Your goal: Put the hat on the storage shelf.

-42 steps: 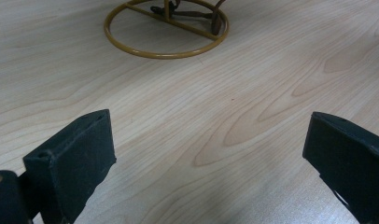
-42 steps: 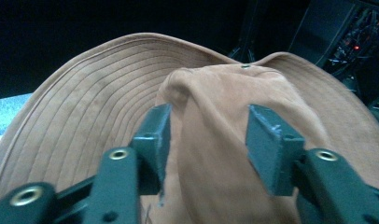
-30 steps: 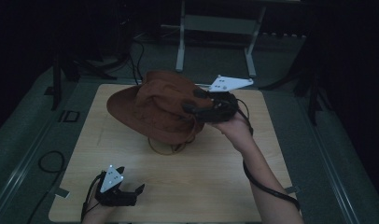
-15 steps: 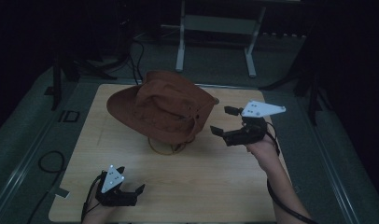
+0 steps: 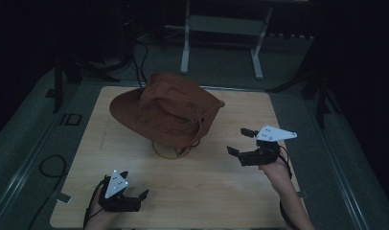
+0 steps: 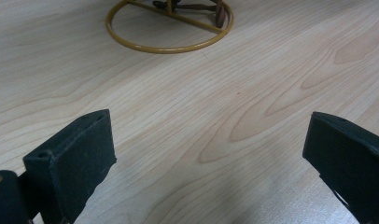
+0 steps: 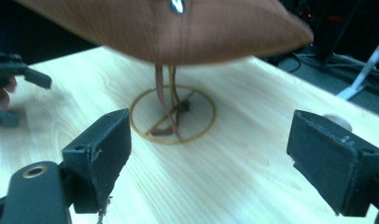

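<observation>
Hat (image 5: 166,109) left of right gripper (image 5: 244,142).

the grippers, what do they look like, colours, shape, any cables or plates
Both are black two-jaw tools. The left gripper and the right gripper each carry a pale grey three-cornered plate on top; the left one's plate has small bright dots at its corners. The jaws are flat, blocky black pads. A dark cable trails from each. Forearms are bare, no sleeves visible.

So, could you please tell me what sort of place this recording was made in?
Probably a dim lab or studio set up for recording. A pale wooden table stands on dark flooring, cables trail behind it, and a metal stand frame sits beyond. A brown hat rests on a wire stand.
</observation>
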